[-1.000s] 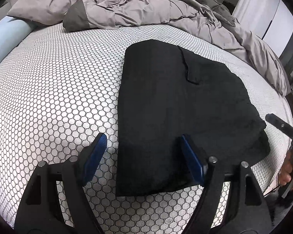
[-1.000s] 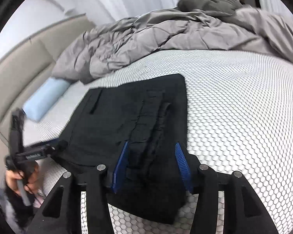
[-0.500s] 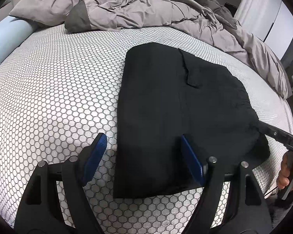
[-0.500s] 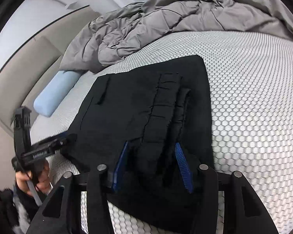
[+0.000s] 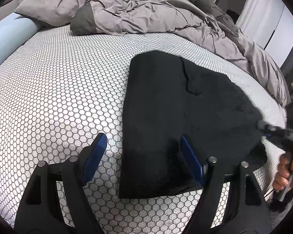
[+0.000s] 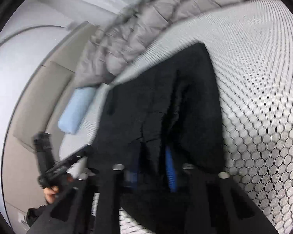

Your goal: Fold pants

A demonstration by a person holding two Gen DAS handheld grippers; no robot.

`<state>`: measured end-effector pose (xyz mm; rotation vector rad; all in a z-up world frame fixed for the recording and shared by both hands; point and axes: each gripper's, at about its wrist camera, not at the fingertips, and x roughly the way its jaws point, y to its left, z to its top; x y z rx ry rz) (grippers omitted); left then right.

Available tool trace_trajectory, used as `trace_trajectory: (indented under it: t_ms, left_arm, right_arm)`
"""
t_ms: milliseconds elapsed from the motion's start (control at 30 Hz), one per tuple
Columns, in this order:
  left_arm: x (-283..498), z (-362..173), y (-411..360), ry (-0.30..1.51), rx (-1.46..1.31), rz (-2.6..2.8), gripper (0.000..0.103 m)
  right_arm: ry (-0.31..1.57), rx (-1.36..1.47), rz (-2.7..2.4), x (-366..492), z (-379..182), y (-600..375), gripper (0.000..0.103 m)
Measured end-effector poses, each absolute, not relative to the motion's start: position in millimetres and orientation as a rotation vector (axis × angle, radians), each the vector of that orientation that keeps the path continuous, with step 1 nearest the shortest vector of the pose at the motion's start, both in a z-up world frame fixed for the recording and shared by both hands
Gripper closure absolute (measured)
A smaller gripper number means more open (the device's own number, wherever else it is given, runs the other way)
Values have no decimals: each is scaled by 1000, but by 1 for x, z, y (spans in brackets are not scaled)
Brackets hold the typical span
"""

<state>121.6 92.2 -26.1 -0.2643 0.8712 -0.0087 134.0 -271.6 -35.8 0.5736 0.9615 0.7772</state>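
My right tongs (image 6: 152,167) are closing on the gathered near edge of the black pants (image 5: 177,113), folded flat on the bed (image 5: 58,101), for the next fold; left tongs (image 5: 142,156) wide, empty, straddling the other corner.

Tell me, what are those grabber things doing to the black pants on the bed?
A person is folding black pants on the bed, holding a gripper in each hand. The right hand-held gripper is closing its jaws on a bunched edge of the pants. The left hand-held gripper hangs open over the near corner, one blue pad above the cloth and one above the sheet, gripping nothing. The pants are already partly folded.
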Motion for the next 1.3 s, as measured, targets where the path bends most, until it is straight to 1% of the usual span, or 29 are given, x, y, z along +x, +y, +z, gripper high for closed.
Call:
trace_trajectory:
  t_ms: [167,267,333,367,400,433,500,600,667,800,900,933,967,1000,1100,1200,1267,1300]
  left_arm:
    - [117,-19,94,846,-276,-8,28]
    - [118,-19,89,850,-264,-16,28]
    - [117,-16,82,834,-256,-27,28]
    - [115,-13,79,814,-255,-39,28]
    - [113,-9,75,795,-252,-58,28]
    - [109,-4,67,767,-242,-89,28]
    - [105,2,52,736,-207,-141,28]
    - [106,2,24,730,-158,-267,28]
    - [111,-2,0,739,-109,-375,28]
    - [124,-22,-37,826,42,-445,28]
    - [134,-39,-32,900,41,-429,30]
    - [132,-39,-26,908,34,-438,30]
    - [129,-39,-21,915,24,-445,30]
    - [124,-38,-14,917,21,-450,30]
    - [108,-34,6,904,40,-440,31]
    - [89,-24,28,860,16,-426,30]
    - [83,-11,45,817,-34,-407,30]
    - [81,-7,55,794,-73,-394,26]
  right_arm:
    - [858,534,849,101,4,-280,90]
    - [910,487,826,92,-9,-280,89]
    - [991,376,751,94,-31,-273,87]
    - [1008,331,721,94,-38,-269,84]
    - [1019,307,712,93,-40,-269,78]
    - [1014,303,702,90,-35,-272,67]
    - [937,262,657,83,-15,-275,54]
    - [765,198,646,67,16,-270,53]
    - [737,203,722,66,24,-255,53]
    - [794,151,806,78,14,-205,53]
    - [870,56,807,97,-10,-169,53]
    - [894,9,774,97,-20,-164,57]
    - [909,-70,706,98,-31,-159,58]
    - [897,-126,673,96,-34,-155,59]
    - [837,-263,608,78,-27,-159,59]
    - [803,-321,526,59,-22,-181,52]
    - [810,-242,568,60,-16,-197,42]
    - [813,-165,587,63,-11,-210,32]
